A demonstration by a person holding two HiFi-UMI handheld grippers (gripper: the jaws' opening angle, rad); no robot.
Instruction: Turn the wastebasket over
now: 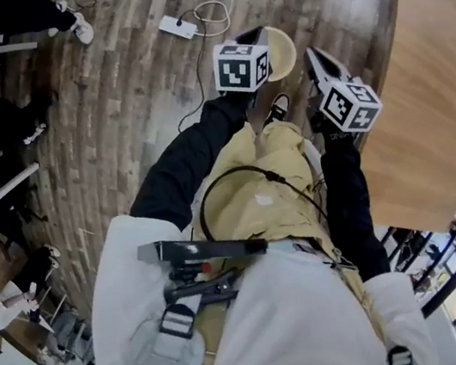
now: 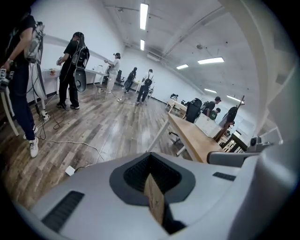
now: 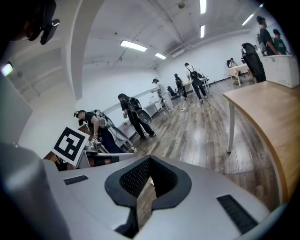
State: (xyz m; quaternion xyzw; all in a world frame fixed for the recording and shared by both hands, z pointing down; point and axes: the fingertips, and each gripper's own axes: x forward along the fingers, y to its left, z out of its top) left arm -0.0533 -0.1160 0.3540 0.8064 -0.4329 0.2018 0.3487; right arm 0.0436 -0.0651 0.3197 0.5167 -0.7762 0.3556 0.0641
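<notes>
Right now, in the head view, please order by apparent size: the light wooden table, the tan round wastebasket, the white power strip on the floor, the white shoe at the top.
1. light wooden table
2. tan round wastebasket, partly hidden
3. white power strip and white shoe: look alike, unranked

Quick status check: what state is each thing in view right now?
Left gripper: shut, nothing held.
Right gripper: shut, nothing held.
Wastebasket: below the grippers, not held, partly hidden; which way up unclear.
Power strip: lying on floor, cable attached.
</notes>
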